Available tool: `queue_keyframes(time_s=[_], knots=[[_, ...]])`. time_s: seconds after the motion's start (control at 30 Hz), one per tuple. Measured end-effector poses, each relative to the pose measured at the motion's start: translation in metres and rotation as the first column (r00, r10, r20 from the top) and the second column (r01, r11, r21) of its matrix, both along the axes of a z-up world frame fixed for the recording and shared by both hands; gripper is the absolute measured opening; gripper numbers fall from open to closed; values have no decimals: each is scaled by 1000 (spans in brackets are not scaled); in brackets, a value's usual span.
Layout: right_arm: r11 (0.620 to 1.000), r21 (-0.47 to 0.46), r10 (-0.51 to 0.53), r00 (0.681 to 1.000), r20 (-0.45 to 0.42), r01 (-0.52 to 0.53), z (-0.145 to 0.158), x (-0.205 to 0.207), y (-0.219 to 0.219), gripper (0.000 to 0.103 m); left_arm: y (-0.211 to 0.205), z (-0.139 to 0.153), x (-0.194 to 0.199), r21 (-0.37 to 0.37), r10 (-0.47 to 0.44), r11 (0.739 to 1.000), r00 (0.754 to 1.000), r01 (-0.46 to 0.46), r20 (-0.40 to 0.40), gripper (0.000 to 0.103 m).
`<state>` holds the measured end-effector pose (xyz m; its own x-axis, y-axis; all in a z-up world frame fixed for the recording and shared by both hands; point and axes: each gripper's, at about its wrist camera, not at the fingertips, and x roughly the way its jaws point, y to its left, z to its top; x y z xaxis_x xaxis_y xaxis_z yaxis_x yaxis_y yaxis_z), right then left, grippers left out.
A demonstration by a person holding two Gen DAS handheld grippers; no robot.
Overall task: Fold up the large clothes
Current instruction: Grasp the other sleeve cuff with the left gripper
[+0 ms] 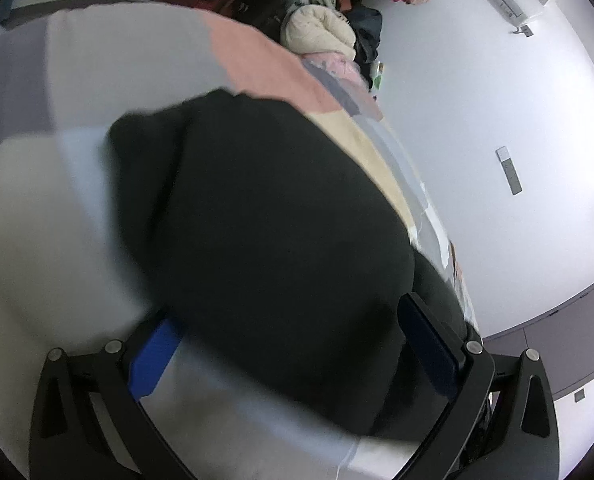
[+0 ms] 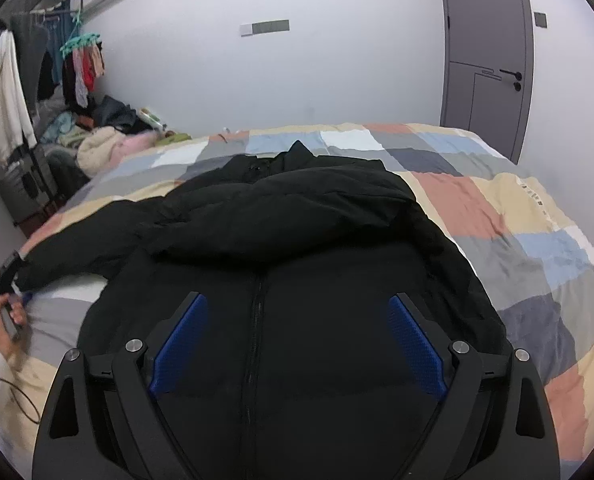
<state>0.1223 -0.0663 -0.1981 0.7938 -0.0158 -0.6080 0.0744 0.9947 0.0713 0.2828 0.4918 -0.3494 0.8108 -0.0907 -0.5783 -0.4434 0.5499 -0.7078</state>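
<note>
A large black padded jacket [image 2: 297, 232] lies on the bed [image 2: 537, 216], front up, zipper shut, one sleeve folded across the chest and the other stretched out to the left. My right gripper [image 2: 297, 320] is open just above the jacket's lower front, its blue pads either side of the zipper. In the right wrist view my left gripper [image 2: 5, 276] sits at the end of the stretched sleeve, held by a hand. In the left wrist view, which is blurred, the left gripper [image 1: 289, 328] is open with the black sleeve [image 1: 265, 216] lying between its blue pads.
The bed has a patchwork cover of grey, blue, pink and cream squares [image 1: 97, 80]. A heap of clothes and bedding [image 2: 97, 140] lies at the far left corner, with hanging clothes [image 2: 81, 64] behind. A white wall and a grey door [image 2: 489, 52] stand beyond the bed.
</note>
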Motion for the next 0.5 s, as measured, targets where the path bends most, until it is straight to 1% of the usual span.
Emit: queue_keyframes(time_s=[0.07, 0.13, 0.17, 0.2, 0.23, 0.3, 0.33, 0.4, 0.47, 0.5], knots=[[1000, 7, -4, 1000, -9, 4, -1, 5, 2, 92, 6, -1, 7, 11, 5, 1000, 1000, -5, 6, 100], [1000, 3, -9, 1000, -18, 9, -1, 7, 6, 92, 10, -4, 12, 27, 8, 1000, 1000, -8, -3, 95], [1000, -1, -12, 1000, -23, 12, -1, 7, 7, 92, 11, -5, 13, 34, 8, 999, 1000, -8, -8, 90], [1000, 1, -12, 1000, -27, 12, -1, 8, 9, 92, 13, -5, 12, 40, 7, 999, 1000, -6, -9, 81], [1000, 7, -10, 1000, -30, 10, 0, 7, 10, 92, 14, -5, 12, 42, 5, 999, 1000, -5, -9, 75], [1000, 10, -12, 999, -30, 12, 2, 6, 10, 92, 18, -5, 10, 33, 6, 999, 1000, -5, -13, 55], [1000, 10, -12, 1000, -28, 13, 3, 6, 10, 92, 20, -4, 8, 28, 7, 1000, 1000, -7, -13, 49], [1000, 15, -12, 1000, -25, 12, 6, 2, 10, 92, 25, 3, 5, 25, 14, 1000, 1000, -14, -7, 27], [1000, 19, -9, 1000, -20, 10, 9, -1, 9, 92, 25, 13, 2, 44, 20, 999, 1000, -19, -3, 19], [1000, 19, -9, 1000, -16, 10, 11, -4, 8, 92, 23, 22, 1, 70, 20, 997, 1000, -19, -12, 16]])
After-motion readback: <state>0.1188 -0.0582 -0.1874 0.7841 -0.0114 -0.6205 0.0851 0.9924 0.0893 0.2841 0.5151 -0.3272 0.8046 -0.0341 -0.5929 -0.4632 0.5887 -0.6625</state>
